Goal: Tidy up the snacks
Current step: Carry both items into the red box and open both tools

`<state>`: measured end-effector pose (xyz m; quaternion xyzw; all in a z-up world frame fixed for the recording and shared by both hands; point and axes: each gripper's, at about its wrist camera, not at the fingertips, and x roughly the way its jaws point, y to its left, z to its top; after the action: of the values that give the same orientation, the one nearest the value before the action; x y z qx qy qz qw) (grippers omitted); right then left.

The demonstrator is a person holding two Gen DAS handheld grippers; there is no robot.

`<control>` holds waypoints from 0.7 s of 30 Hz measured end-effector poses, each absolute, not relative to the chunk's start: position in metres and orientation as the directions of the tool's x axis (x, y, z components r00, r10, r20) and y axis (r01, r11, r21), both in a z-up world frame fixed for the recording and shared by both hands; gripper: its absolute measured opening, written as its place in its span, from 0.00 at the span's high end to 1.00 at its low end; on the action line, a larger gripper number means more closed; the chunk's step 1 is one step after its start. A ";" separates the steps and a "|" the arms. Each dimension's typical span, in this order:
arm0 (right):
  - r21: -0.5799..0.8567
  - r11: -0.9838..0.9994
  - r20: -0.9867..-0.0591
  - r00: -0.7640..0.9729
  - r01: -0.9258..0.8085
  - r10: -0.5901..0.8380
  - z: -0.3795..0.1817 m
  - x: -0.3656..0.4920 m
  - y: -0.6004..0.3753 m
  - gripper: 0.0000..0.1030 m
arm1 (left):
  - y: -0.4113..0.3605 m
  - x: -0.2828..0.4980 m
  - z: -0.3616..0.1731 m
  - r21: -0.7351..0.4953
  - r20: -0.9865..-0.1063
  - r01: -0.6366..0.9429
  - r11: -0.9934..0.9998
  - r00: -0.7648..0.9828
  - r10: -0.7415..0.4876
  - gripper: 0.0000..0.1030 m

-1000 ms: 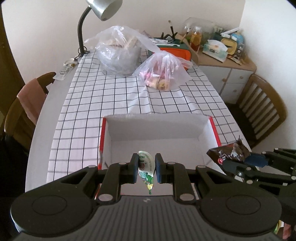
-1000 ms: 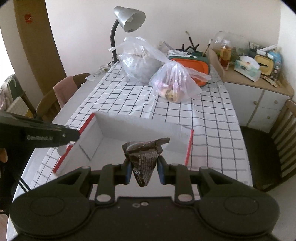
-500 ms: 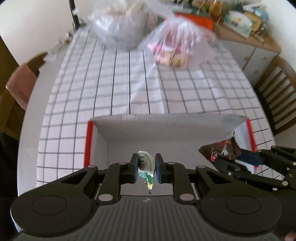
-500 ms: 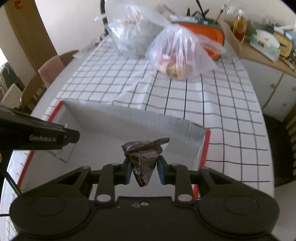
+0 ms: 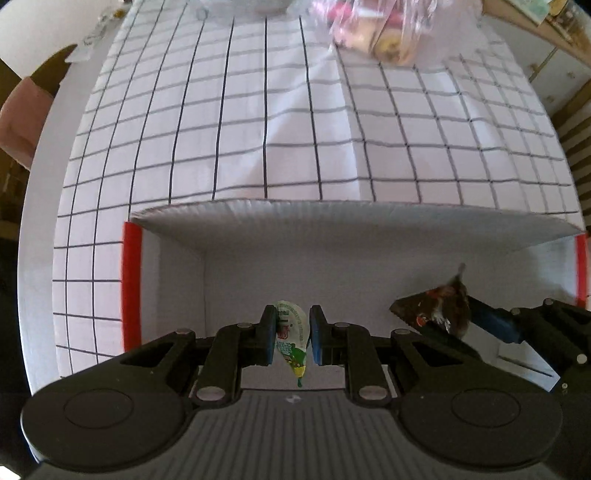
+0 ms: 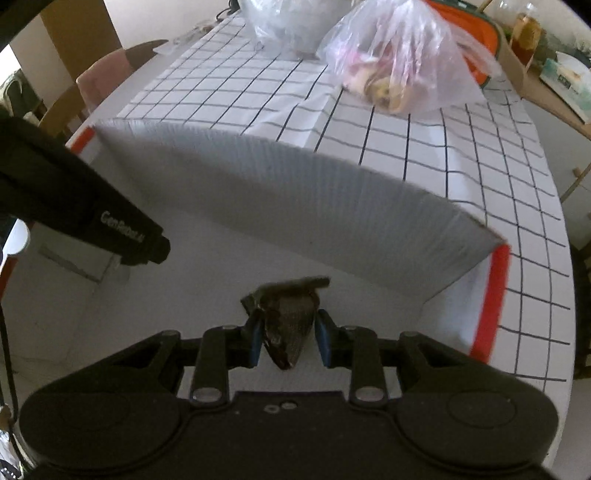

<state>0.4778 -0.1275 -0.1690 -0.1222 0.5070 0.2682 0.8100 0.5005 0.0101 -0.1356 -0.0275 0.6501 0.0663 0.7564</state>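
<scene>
Left tongs (image 5: 291,338) clamped on a small white-green sachet (image 5: 290,339), hanging over the inside of the white box (image 5: 332,225), near its left wall. Right tongs (image 6: 288,338) pinching a dark brown crinkled snack wrapper (image 6: 288,325), also above the box interior, toward its right, red-edged wall. Box floor under both looks bare white apart from a flap or tape mark. Box sits on the surface with checked cloth (image 5: 258,110). Beyond the box's far wall: clear plastic bag of snacks (image 6: 399,70), second clear bag (image 6: 291,22) beside it.
</scene>
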 end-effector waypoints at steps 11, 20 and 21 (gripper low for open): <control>0.098 0.835 -0.871 0.359 -0.541 0.335 -0.157 0.476 -0.136 0.59 | 0.015 0.499 -0.132 0.022 -0.988 -0.151 0.988 0.148 0.045 0.81; 0.099 0.845 -0.835 0.417 -0.526 0.358 -0.119 0.459 -0.145 0.50 | 0.016 0.476 -0.100 -0.004 -0.977 -0.143 0.990 0.212 0.026 0.79; 0.095 0.846 -0.832 0.425 -0.525 0.358 -0.115 0.455 -0.146 0.47 | 0.015 0.473 -0.096 -0.006 -0.976 -0.139 0.990 0.218 0.025 0.79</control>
<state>0.4554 -0.1460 -0.1148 -0.0897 0.4674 0.2630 0.8393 0.4725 0.0152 -0.0962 -0.0458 0.6230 0.0523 0.7791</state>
